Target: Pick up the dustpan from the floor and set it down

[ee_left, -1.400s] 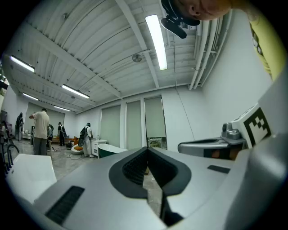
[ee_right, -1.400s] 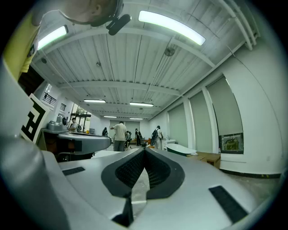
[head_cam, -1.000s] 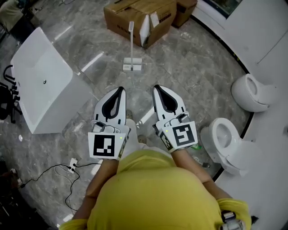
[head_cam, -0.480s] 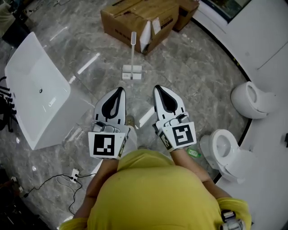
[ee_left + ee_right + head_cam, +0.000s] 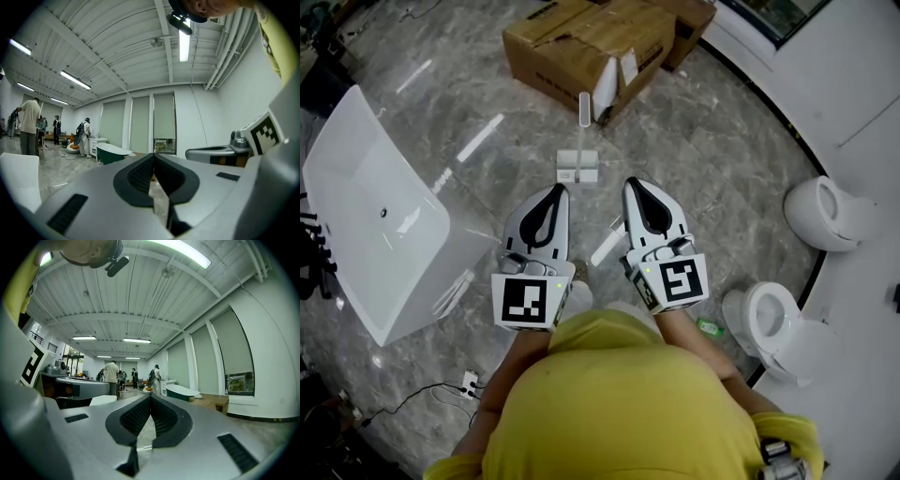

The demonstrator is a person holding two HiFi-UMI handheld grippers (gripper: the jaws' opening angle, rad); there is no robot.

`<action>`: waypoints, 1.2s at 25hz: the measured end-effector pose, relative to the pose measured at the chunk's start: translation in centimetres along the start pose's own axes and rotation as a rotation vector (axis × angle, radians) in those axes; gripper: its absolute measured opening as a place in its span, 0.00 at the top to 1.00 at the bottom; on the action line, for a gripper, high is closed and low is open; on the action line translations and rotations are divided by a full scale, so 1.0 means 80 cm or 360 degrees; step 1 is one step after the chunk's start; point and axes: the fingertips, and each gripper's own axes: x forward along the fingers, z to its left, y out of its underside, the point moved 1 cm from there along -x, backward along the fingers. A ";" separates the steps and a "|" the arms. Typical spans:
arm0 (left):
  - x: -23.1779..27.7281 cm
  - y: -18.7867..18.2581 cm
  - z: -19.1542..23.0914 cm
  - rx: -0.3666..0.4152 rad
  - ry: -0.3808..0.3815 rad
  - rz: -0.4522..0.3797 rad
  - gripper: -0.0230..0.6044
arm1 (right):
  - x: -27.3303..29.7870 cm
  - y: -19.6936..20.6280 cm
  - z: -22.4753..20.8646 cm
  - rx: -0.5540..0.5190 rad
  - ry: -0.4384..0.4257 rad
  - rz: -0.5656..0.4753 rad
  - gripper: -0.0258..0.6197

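Two closed, empty: left tool [image 5: 554, 189], right tool [image 5: 635, 183]; free floor [image 5: 712, 150] btwn them, dustpan [image 5: 577, 169].

I log: floor [image 5: 712, 150], grey marble with pale veins; dustpan [image 5: 578, 167], white; cardboard box [image 5: 572, 42], brown; basin [image 5: 356, 187], white; toilets [image 5: 825, 202], white; bathtub [image 5: 110, 153], dark green, white rim; left tool [image 5: 556, 190] and right tool [image 5: 632, 184], pale grey shells, black pads, black-and-white square markers; wearer's shirt [image 5: 619, 403], yellow.
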 end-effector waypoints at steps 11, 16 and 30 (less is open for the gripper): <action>0.056 0.027 0.018 -0.0059 0.0116 0.0118 0.79 | 0.040 0.016 -0.029 -0.0011 0.0047 0.0091 0.94; 0.092 0.037 0.025 -0.0067 0.0133 0.0153 0.76 | 0.067 0.020 -0.053 0.0006 0.0061 0.0071 0.94; 0.270 0.097 0.075 -0.0112 0.0097 0.0363 0.71 | 0.233 0.061 -0.154 -0.0081 -0.0064 0.0208 0.94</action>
